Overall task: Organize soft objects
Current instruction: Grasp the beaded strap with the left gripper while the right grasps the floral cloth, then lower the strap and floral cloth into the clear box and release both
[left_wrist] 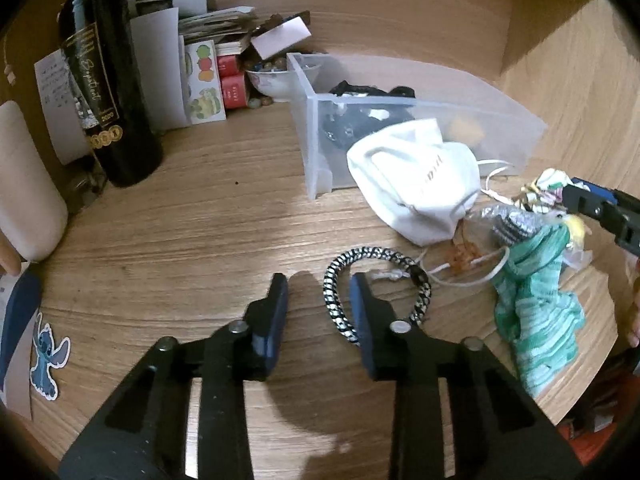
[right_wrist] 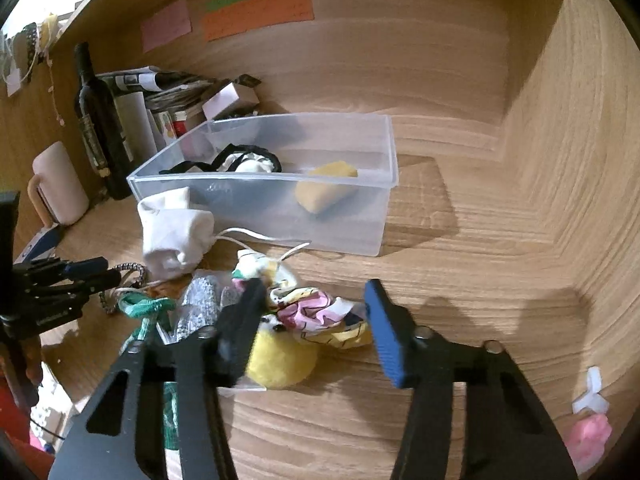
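A clear plastic bin [right_wrist: 384, 184] stands on the wooden desk and holds a black-and-white cloth [right_wrist: 244, 162] and a yellow sponge [right_wrist: 324, 188]; the bin also shows in the left wrist view [left_wrist: 516, 128]. A white drawstring pouch [left_wrist: 416, 184] lies before it. My left gripper [left_wrist: 320, 300] is open over a black-and-white braided cord loop [left_wrist: 336, 300]. A teal knit cloth [left_wrist: 536, 320] lies to its right. My right gripper [right_wrist: 316, 304] is open around a patterned pink-yellow cloth [right_wrist: 316, 316], next to a yellow plush ball [right_wrist: 280, 360] and a silver sequin piece [right_wrist: 196, 308].
A dark wine bottle [left_wrist: 108, 92], papers and small boxes [left_wrist: 200, 64] and a beige mug [right_wrist: 60, 184] stand at the back left. A Stitch sticker [left_wrist: 48, 360] lies at the left. A pink eraser-like item [right_wrist: 588, 436] sits by the right wall. Wooden walls enclose back and right.
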`<state>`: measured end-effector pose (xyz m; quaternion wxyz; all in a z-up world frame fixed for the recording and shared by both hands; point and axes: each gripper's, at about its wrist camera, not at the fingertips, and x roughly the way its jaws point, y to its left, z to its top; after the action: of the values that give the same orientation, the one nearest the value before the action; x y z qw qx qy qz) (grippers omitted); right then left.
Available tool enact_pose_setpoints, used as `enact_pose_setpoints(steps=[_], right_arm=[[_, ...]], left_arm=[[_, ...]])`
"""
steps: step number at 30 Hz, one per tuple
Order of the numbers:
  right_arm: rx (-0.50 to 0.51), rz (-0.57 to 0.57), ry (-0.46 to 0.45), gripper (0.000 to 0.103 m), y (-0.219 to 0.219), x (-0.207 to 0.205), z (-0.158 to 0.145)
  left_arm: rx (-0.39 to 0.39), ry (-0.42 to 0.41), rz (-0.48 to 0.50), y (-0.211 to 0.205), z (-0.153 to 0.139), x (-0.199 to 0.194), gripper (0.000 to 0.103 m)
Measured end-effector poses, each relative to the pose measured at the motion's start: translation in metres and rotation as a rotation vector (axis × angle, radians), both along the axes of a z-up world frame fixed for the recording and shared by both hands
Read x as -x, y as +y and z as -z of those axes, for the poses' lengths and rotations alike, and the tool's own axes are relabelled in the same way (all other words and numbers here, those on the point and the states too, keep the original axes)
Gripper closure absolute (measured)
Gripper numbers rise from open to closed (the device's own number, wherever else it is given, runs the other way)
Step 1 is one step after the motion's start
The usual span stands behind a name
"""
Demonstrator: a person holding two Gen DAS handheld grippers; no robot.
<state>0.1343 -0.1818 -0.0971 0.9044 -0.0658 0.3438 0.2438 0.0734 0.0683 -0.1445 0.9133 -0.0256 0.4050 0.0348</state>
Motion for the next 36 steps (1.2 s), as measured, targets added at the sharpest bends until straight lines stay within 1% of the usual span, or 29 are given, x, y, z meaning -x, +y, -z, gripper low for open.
enact_pose_setpoints(steps=[1, 4, 6, 12, 18, 23, 29, 33, 36], right_arm=[[0.002, -0.002, 0.004, 0.075, 0.001, -0.001, 0.001], [-0.002, 0.0, -0.001, 0.085, 0.0, -0.001, 0.001], [-0.006, 0.003, -0.01, 0.089, 0.0, -0.001, -0.001], [-0.031, 0.021, -0.06, 0.091, -0.005, 0.001, -0.015], [-0.065, 0.029, -0.112, 0.091, -0.01, 0.002, -0.035], [-0.095, 0.027, -0.156, 0.091, -0.01, 0.001, -0.052], [-0.141, 0.013, -0.191, 0.091, -0.005, -0.001, -0.07], [-0.153, -0.014, -0.223, 0.091, 0.005, -0.002, -0.081], [-0.154, -0.031, -0.238, 0.091, 0.012, -0.007, -0.085]], left_arm=[[-0.005, -0.003, 0.0, 0.0, 0.0, 0.0, 0.081], [-0.004, -0.004, -0.005, 0.001, 0.0, 0.0, 0.095], [0.013, -0.006, -0.006, 0.004, 0.0, 0.0, 0.096], [0.005, -0.048, -0.019, 0.006, -0.01, 0.003, 0.097], [-0.015, -0.12, -0.029, 0.006, -0.036, 0.009, 0.097], [-0.03, -0.207, -0.015, 0.002, -0.062, 0.011, 0.097], [-0.037, -0.299, 0.008, -0.007, -0.091, -0.002, 0.097], [-0.045, -0.333, 0.026, -0.014, -0.103, -0.019, 0.097], [-0.045, -0.339, 0.039, -0.017, -0.108, -0.032, 0.097]])
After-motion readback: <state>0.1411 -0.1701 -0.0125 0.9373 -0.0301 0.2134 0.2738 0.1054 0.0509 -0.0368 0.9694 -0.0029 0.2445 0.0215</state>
